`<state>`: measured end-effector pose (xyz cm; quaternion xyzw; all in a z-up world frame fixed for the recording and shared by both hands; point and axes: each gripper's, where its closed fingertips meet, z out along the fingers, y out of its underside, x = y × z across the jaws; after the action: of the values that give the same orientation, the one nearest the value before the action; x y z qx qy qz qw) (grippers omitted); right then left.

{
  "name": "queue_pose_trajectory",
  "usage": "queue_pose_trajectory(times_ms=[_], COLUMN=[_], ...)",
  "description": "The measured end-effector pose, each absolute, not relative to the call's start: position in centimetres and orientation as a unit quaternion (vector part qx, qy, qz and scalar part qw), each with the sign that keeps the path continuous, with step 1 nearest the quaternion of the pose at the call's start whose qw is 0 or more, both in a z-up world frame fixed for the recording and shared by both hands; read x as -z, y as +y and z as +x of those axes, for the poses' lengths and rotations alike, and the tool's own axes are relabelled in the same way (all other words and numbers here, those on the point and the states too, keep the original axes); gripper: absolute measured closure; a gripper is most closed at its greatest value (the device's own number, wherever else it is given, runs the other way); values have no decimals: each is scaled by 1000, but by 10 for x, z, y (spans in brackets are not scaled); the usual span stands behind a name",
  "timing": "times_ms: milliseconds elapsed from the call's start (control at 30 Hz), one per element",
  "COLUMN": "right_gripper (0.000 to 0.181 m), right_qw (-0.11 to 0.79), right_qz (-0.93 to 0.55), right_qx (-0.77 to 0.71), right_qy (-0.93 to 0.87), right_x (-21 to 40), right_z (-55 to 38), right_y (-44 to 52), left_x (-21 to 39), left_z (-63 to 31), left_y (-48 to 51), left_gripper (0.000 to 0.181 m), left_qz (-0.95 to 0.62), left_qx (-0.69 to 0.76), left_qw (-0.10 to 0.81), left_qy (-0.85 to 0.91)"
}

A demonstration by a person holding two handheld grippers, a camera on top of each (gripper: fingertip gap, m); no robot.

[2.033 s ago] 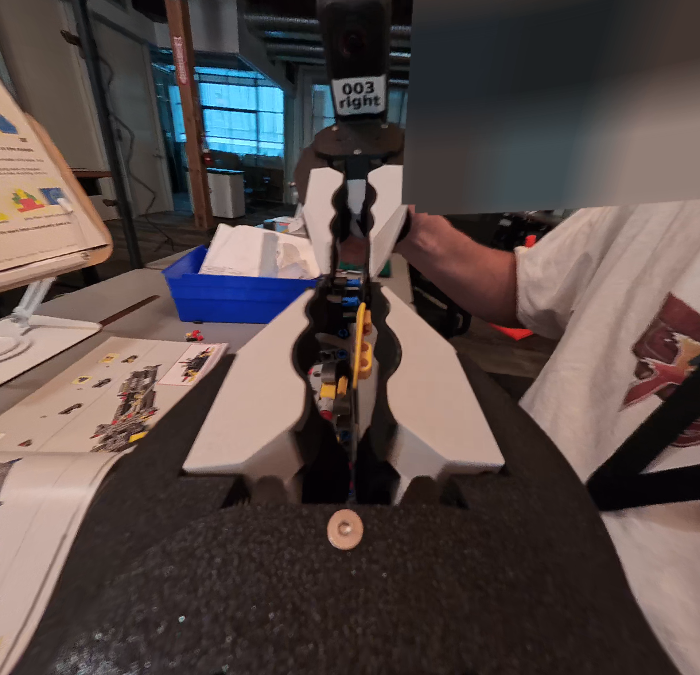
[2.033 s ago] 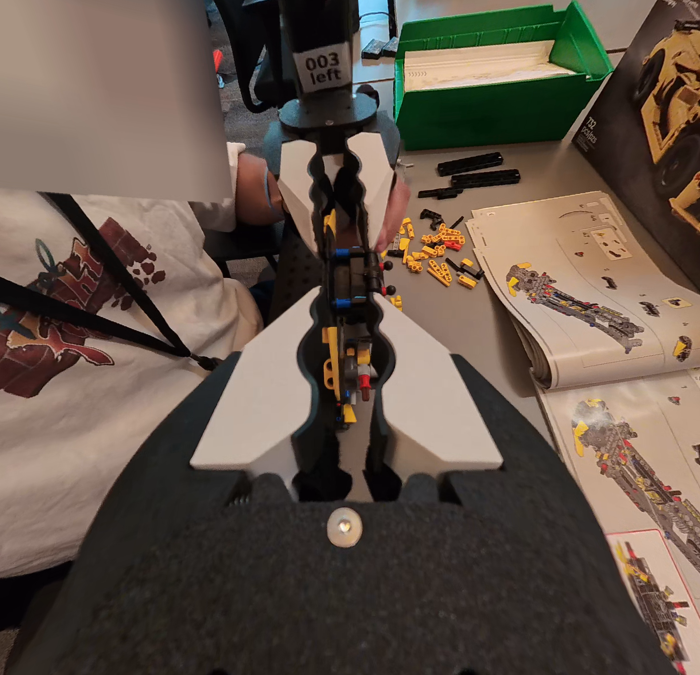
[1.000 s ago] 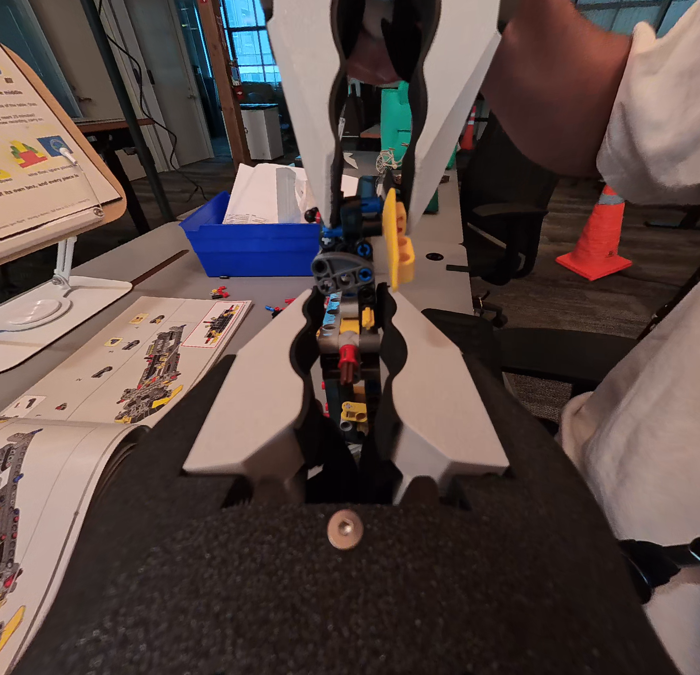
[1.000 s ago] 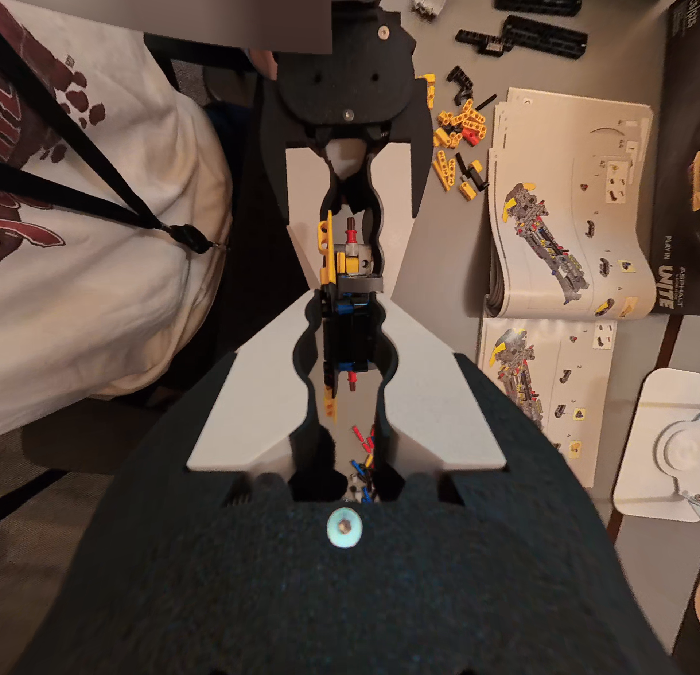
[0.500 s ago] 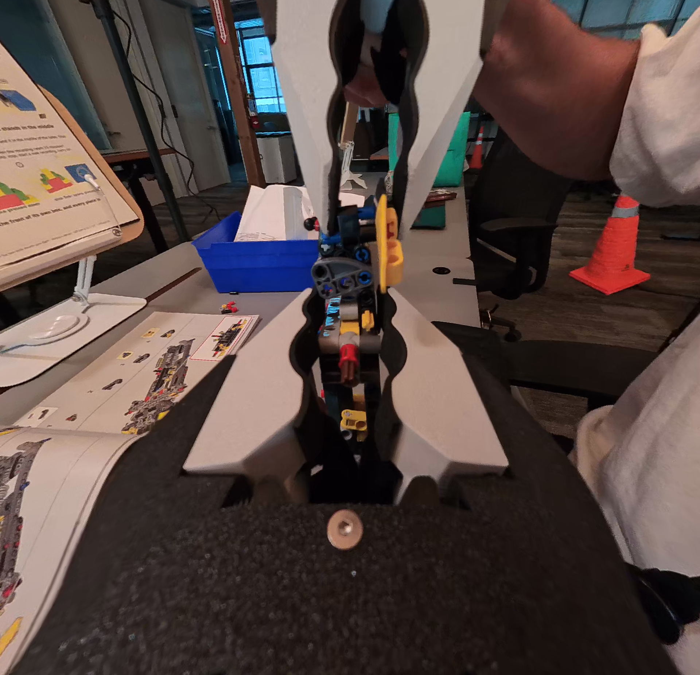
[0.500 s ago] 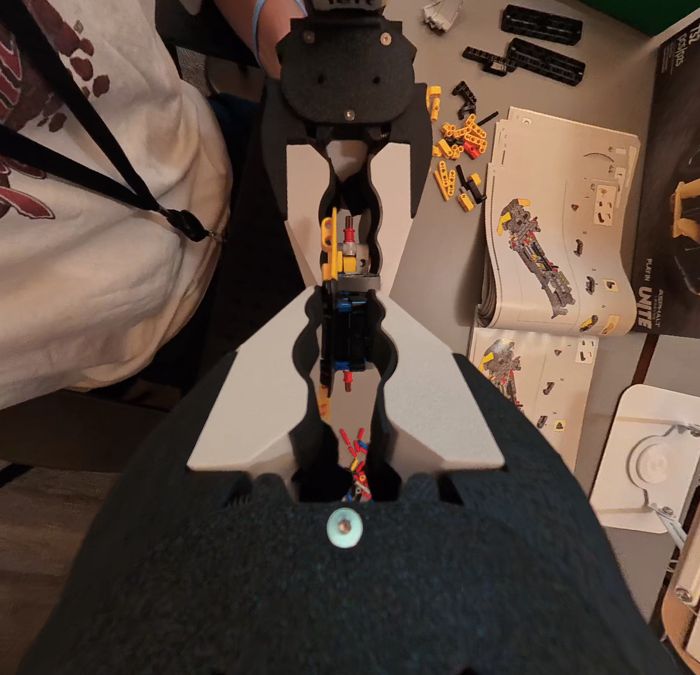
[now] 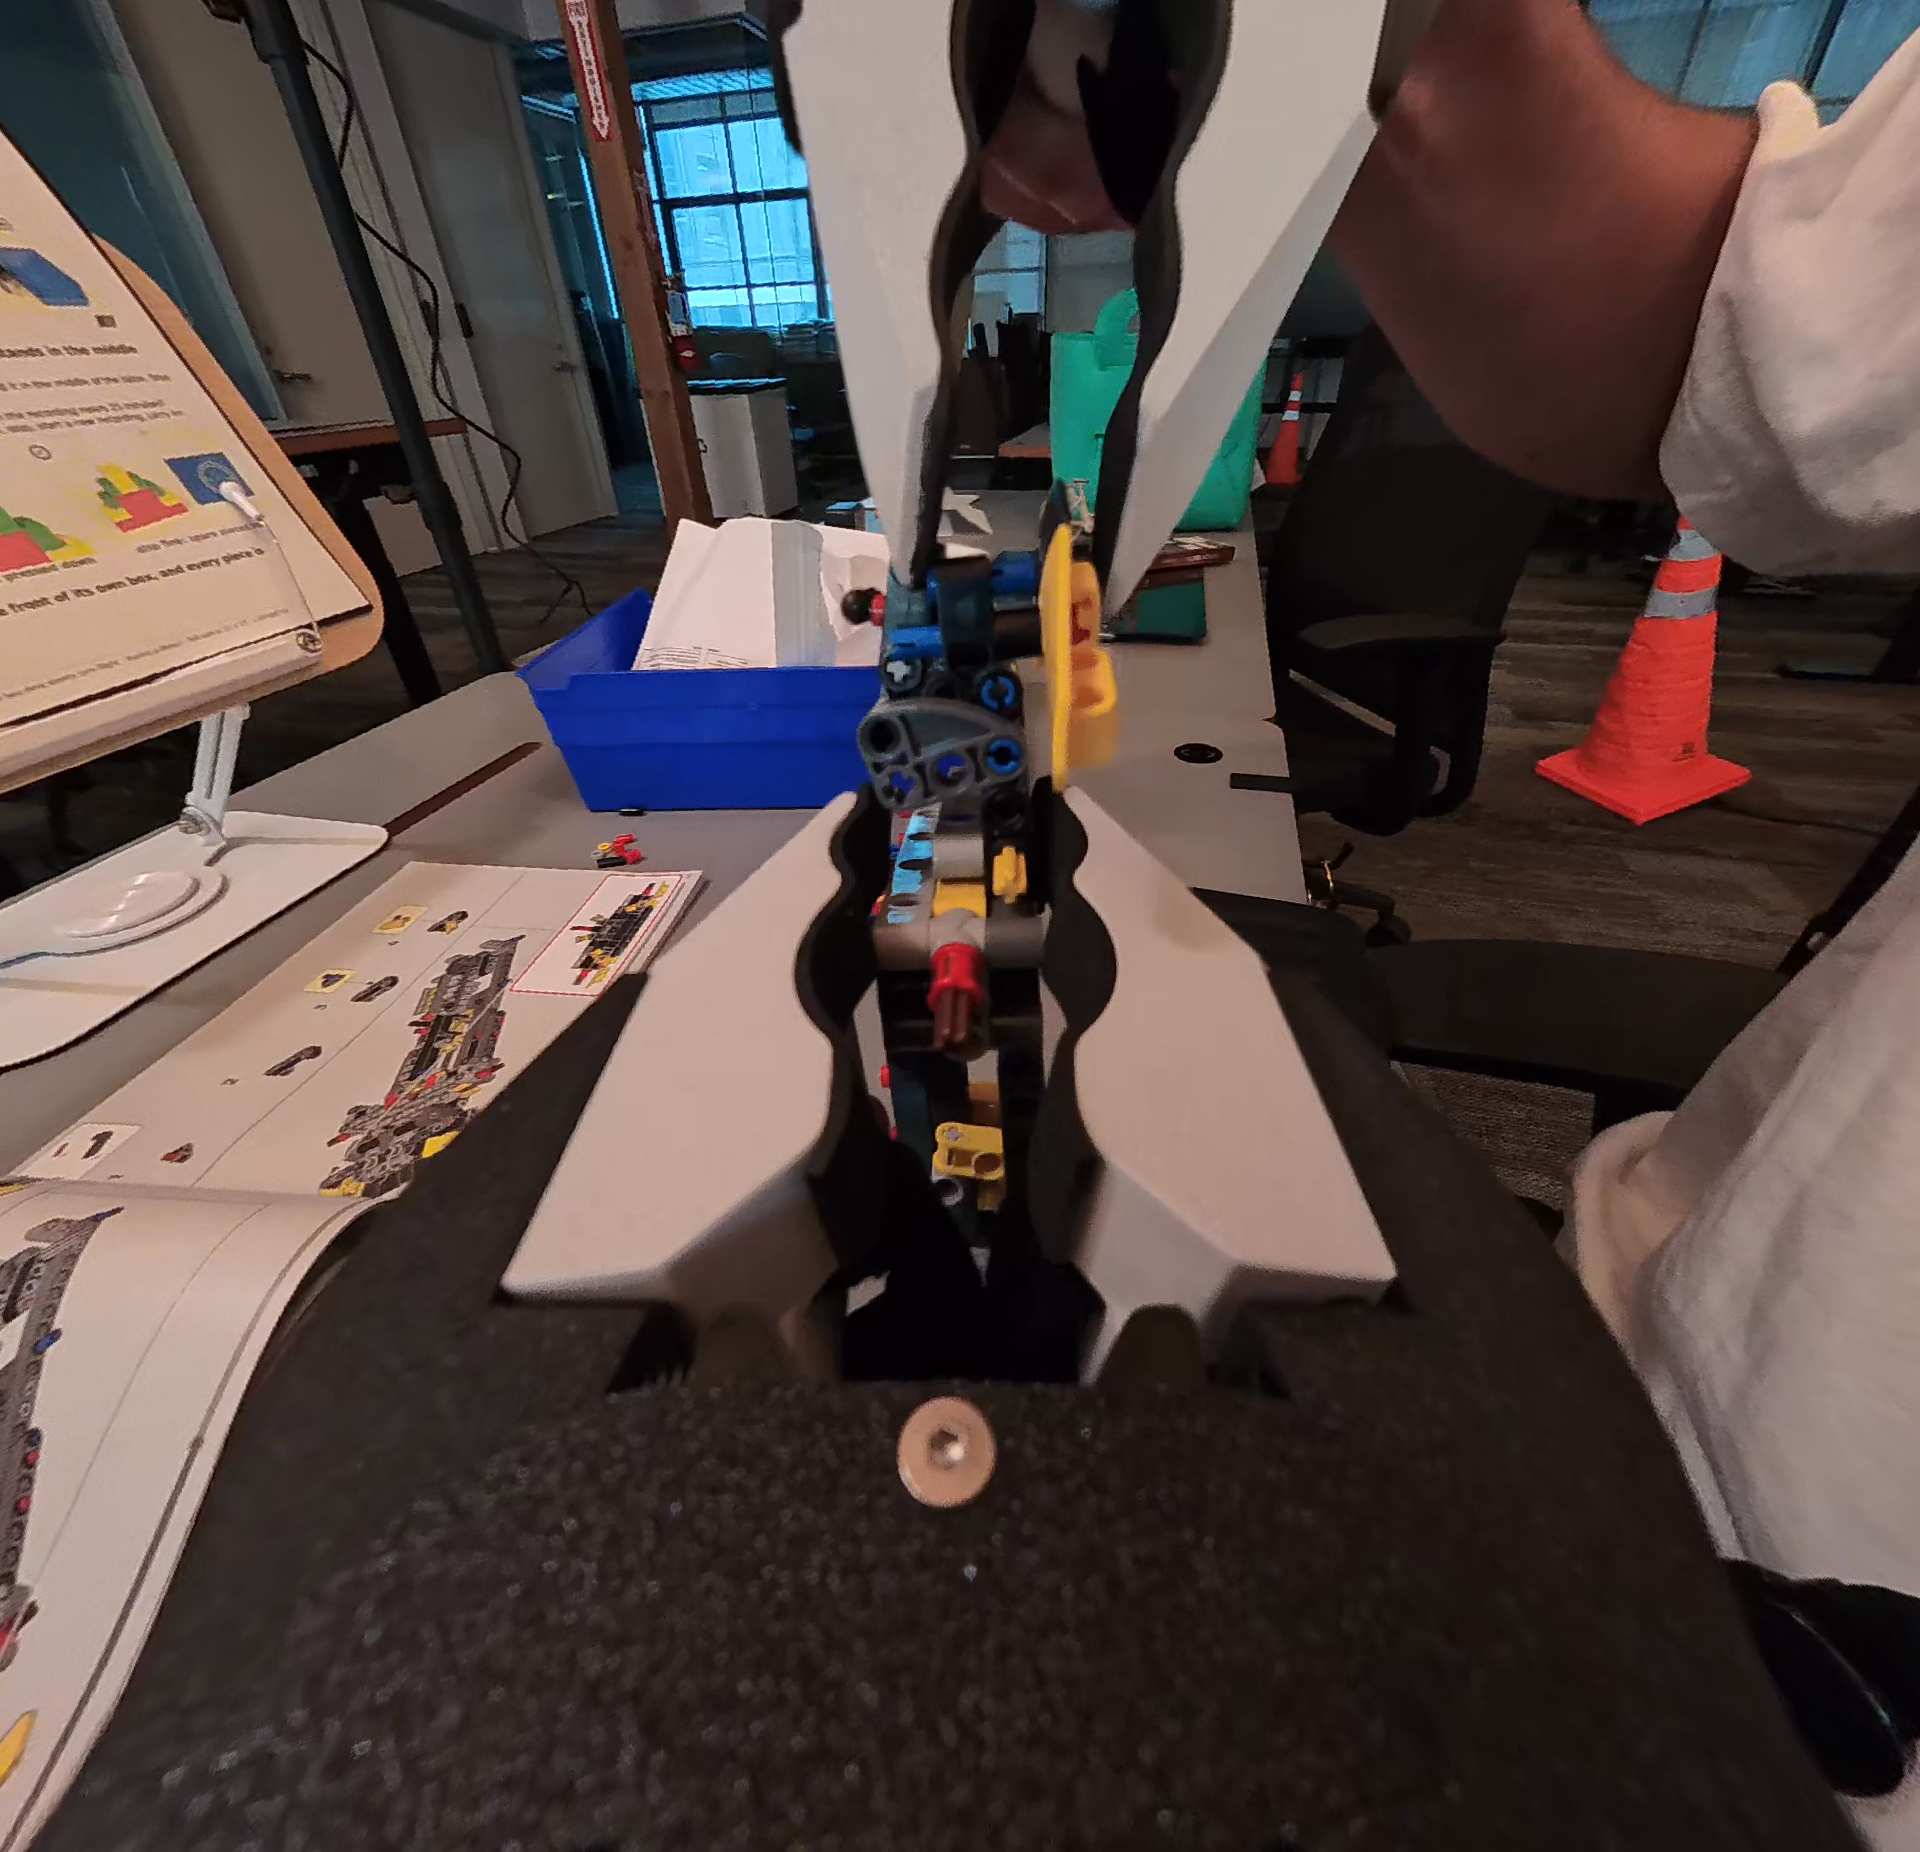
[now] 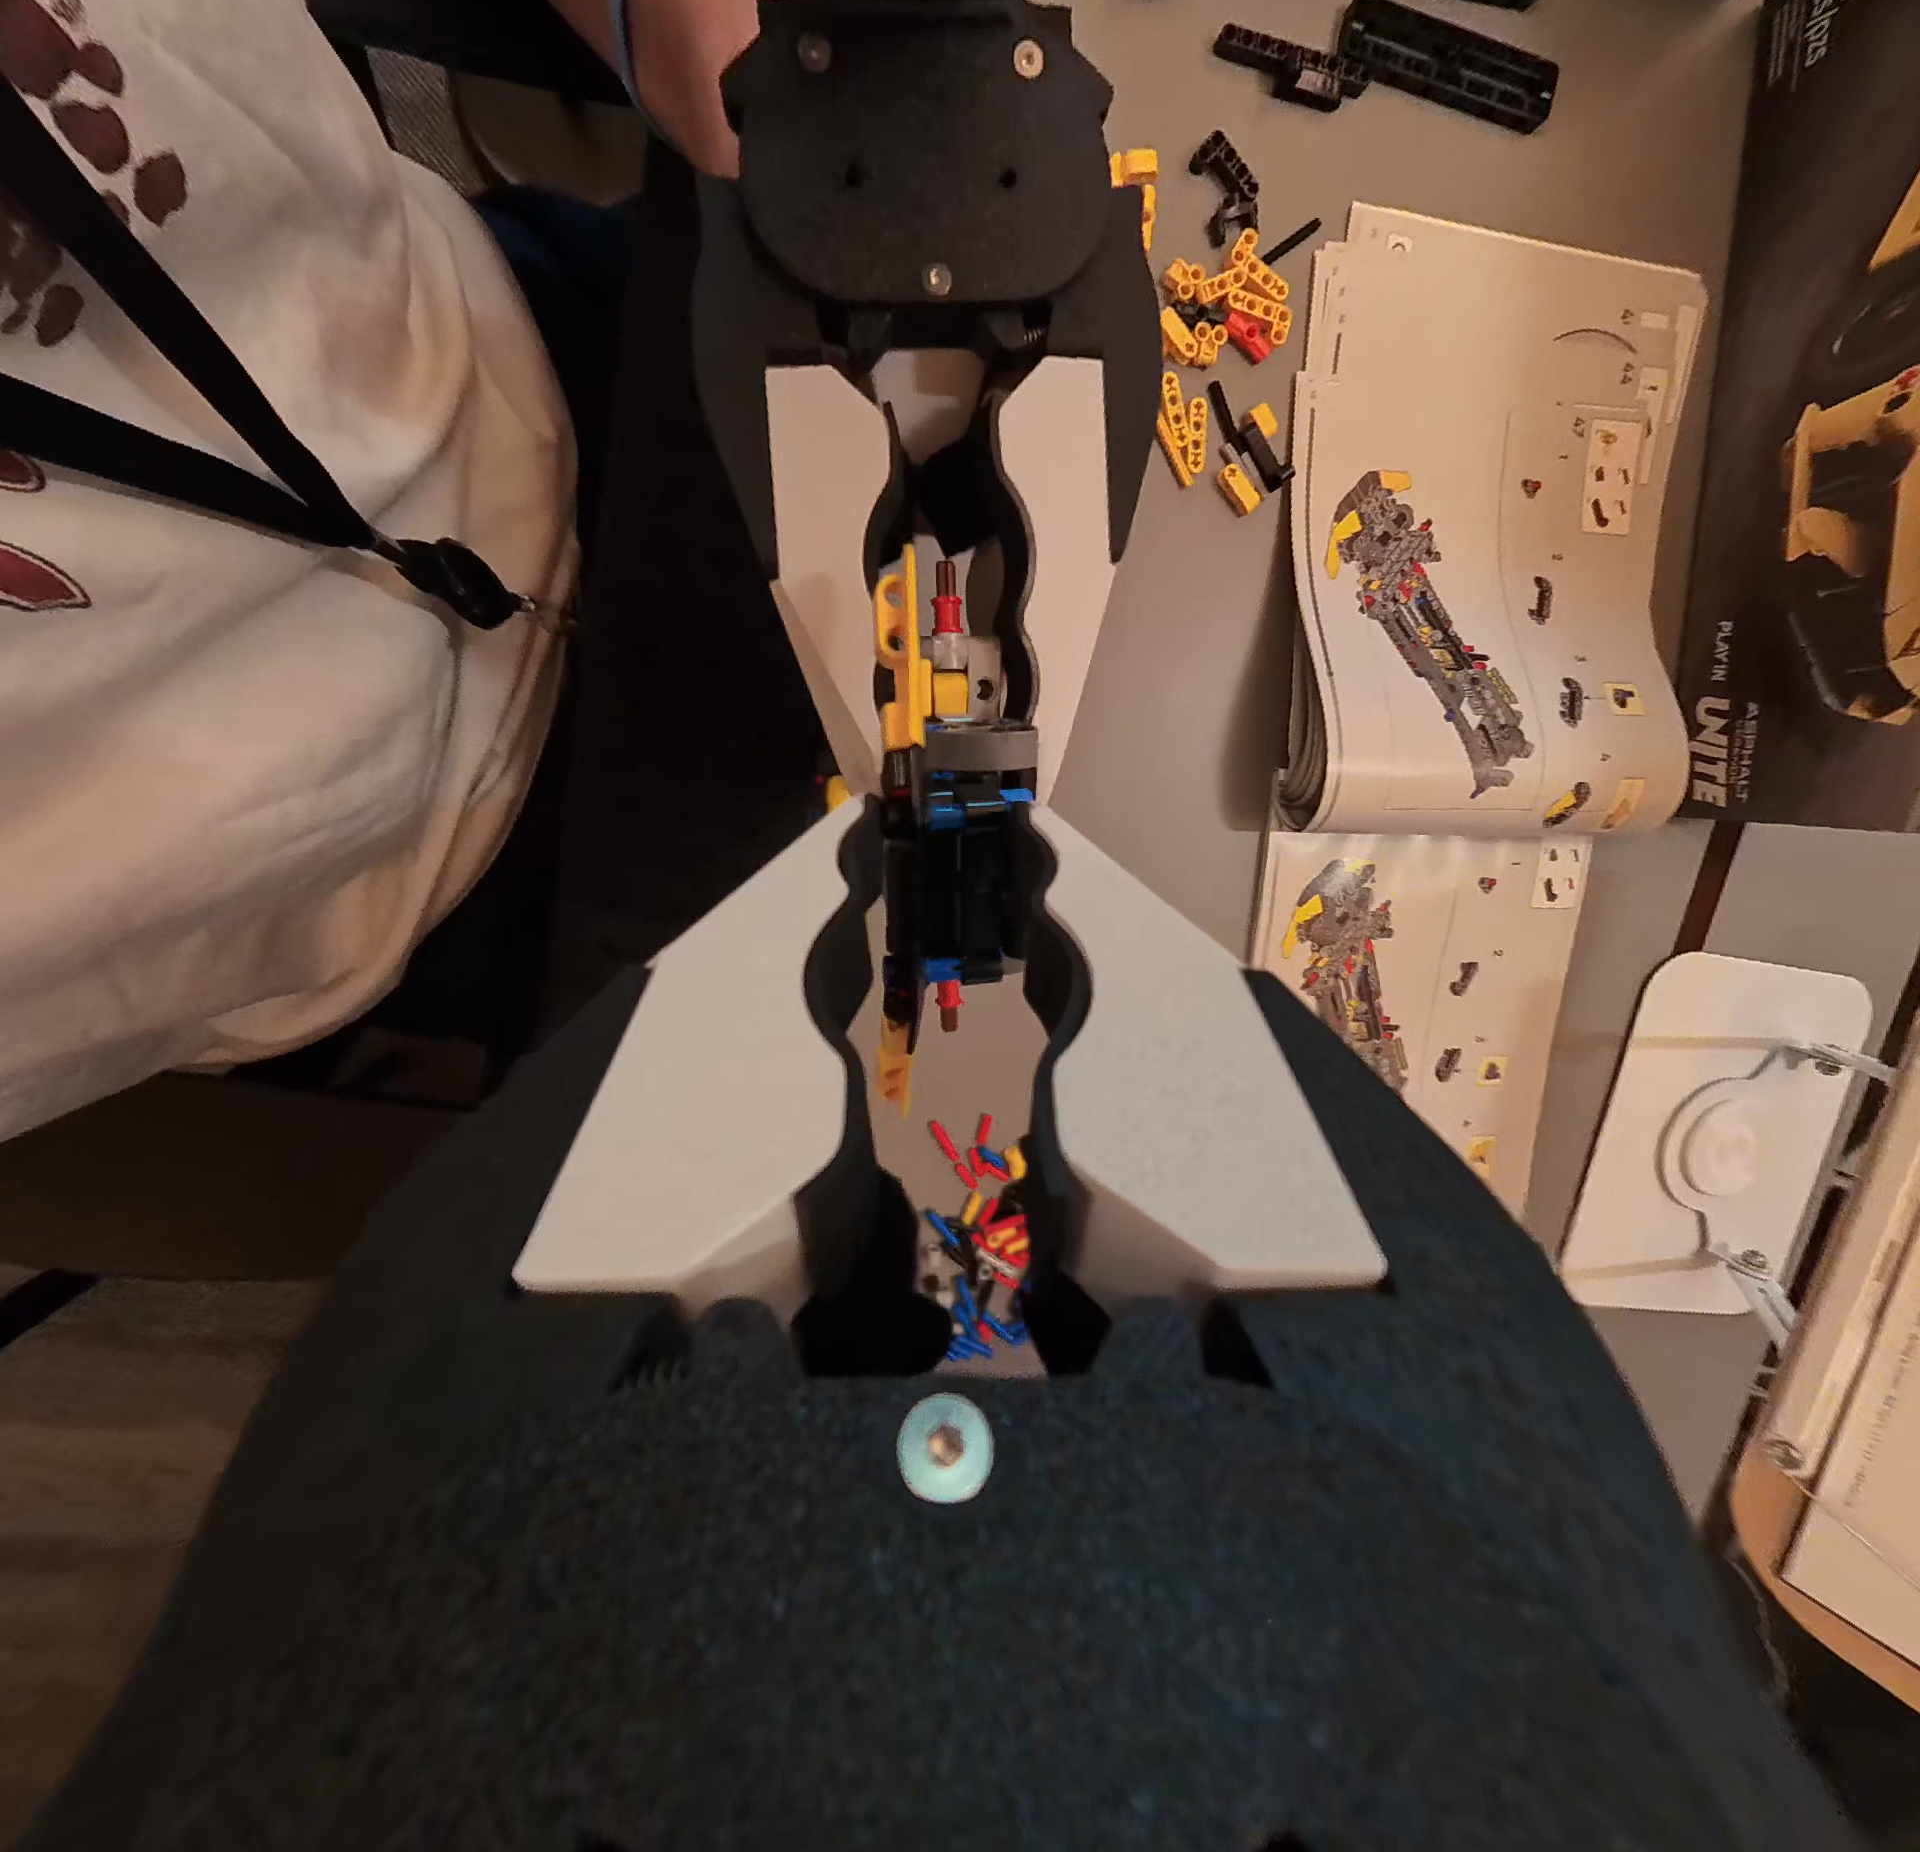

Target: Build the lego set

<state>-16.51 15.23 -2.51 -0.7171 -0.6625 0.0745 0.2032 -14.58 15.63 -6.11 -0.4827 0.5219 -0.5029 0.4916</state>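
A partly built lego assembly [image 7: 951, 763] of black, grey, yellow, blue and red parts is held in the air between both grippers. My left gripper [image 7: 956, 805] is shut on its lower end, where a red axle [image 7: 951, 976] sticks out. My right gripper [image 7: 1008, 592] comes down from above and is shut on the upper end, beside a yellow beam [image 7: 1081, 659]. In the right wrist view the right gripper [image 8: 945, 815] clamps the black part of the assembly [image 8: 951, 898], and the left gripper [image 8: 954, 753] faces it from the far side.
Below lie open instruction booklets [image 8: 1475, 555] [image 7: 416, 1023], a pile of yellow pieces [image 8: 1226, 316], small red and blue pins [image 8: 977, 1241], black beams [image 8: 1434, 57] and the set's box [image 8: 1829, 400]. A blue bin [image 7: 707, 732] and a sign board on a white stand [image 7: 156, 514] stand on the table. The person's white shirt [image 8: 260, 555] is close on the left. Spacing between my two grippers at the tips: around 4 centimeters.
The two grippers have turned together with the assembly: the right one went from level and opposite to above, pointing down. Both keep their hold. In the last half second only a slight shift.
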Motion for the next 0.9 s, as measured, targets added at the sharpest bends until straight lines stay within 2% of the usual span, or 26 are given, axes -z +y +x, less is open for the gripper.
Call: queue_pose_trajectory(times_ms=[200, 567, 900], right_gripper=[160, 160, 165], right_qw=[227, 218, 240], right_qz=[-709, -720, -698], right_qx=[-2, -43, -1], right_qy=[-668, -657, -675], right_x=[24, 25, 25], right_z=[-164, -166, -165], right_y=[161, 157, 159], left_x=[62, 61, 59], left_z=[-147, -147, -147], left_y=[164, 160, 158], left_gripper=[155, 155, 155], left_qz=[-502, -494, -492], left_qx=[500, 498, 491], left_qw=[493, 495, 505], left_qy=[506, 513, 512])
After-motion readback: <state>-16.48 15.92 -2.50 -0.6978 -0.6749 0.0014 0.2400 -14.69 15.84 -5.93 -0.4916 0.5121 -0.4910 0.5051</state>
